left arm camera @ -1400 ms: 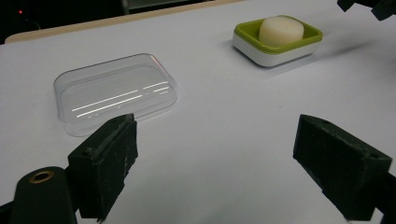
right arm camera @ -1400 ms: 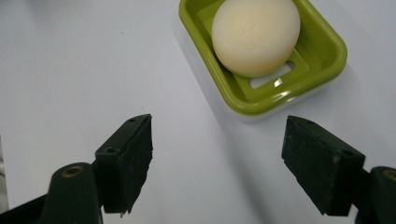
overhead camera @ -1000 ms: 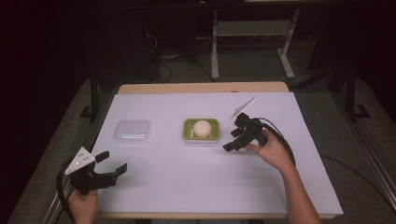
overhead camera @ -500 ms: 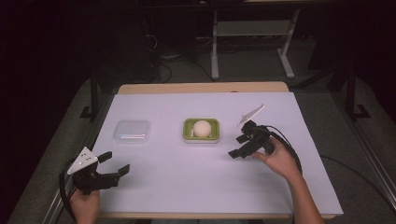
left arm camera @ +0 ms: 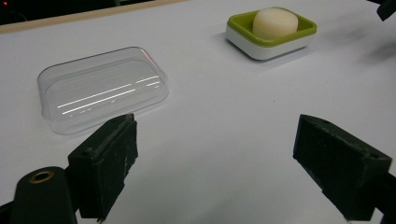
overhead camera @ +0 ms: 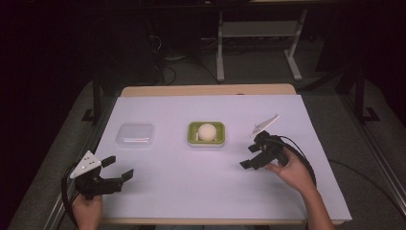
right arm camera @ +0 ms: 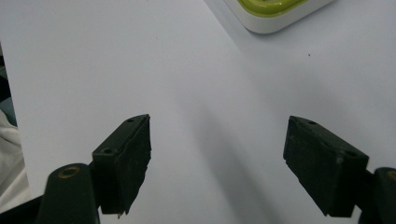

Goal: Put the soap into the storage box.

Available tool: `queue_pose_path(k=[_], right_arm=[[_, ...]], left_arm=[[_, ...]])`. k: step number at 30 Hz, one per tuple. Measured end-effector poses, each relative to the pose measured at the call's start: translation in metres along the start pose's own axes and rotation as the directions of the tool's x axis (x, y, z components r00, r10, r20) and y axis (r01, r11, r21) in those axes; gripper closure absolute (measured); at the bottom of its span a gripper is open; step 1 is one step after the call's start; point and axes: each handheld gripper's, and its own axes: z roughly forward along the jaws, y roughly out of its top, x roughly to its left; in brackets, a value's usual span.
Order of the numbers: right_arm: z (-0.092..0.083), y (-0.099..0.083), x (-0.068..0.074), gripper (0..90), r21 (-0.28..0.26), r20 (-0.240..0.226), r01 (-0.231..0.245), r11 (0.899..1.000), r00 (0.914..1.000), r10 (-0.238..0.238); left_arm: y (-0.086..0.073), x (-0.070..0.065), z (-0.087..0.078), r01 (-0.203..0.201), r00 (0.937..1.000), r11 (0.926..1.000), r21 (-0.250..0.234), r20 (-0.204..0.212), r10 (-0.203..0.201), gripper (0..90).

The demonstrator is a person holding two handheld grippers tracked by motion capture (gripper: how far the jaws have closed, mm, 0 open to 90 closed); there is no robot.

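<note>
A green and white soap dish [overhead camera: 206, 134] sits mid-table with a pale round soap bar [overhead camera: 207, 131] in it. Left of it lies a clear plastic lid [overhead camera: 135, 134], flat on the white table cover. The left gripper view has the lid [left arm camera: 100, 88] ahead on the left and the dish [left arm camera: 271, 35] with its soap [left arm camera: 275, 21] farther right. My left gripper [overhead camera: 117, 167] is open near the front left corner, holding nothing. My right gripper [overhead camera: 249, 155] is open to the right of the dish, low over the cover; the dish's corner [right arm camera: 275, 11] shows at the top of its view.
The white cover [overhead camera: 206, 187] spreads over a wooden table whose far edge [overhead camera: 206, 90] shows at the back. Beyond it are a dark floor, cables and a white stand [overhead camera: 258, 43]. Cables trail from both grippers.
My right gripper has drawn back from the soap dish toward the front right and come lower. The left gripper has stayed near the front left corner.
</note>
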Motion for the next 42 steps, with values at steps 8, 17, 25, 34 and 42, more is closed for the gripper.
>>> queue_pose_path(k=[8, 17, 25, 34, 42], right_arm=[[-0.004, -0.016, 0.003, 21.9, -0.007, 0.008, -0.007, 1.0, 0.9999, 0.007], [-0.009, -0.033, 0.008, 21.9, -0.014, 0.004, -0.03, 0.999, 0.9995, 0.03], [-0.01, -0.046, 0.013, 21.5, -0.022, 0.006, -0.043, 0.999, 0.9991, 0.043], [-0.013, -0.061, 0.019, 21.2, -0.037, 0.008, -0.053, 0.998, 0.9985, 0.054], [-0.013, -0.074, 0.023, 21.2, -0.041, 0.01, -0.068, 0.997, 0.9976, 0.069]], left_arm=[[0.0, -0.002, 0.002, -0.003, 1.0, 0.9999, 0.01, 0.0, 0.003, 13.2], [0.0, -0.004, 0.003, -0.008, 1.0, 0.9999, 0.015, 0.001, 0.008, 13.2], [0.0, -0.004, 0.004, -0.007, 1.0, 0.9998, 0.021, 0.0, 0.007, 13.2], [-0.001, -0.005, 0.006, -0.02, 0.9998, 0.9994, 0.03, -0.006, 0.02, 13.2], [-0.003, -0.007, 0.01, -0.037, 0.9993, 0.9986, 0.037, -0.009, 0.037, 13.2]])
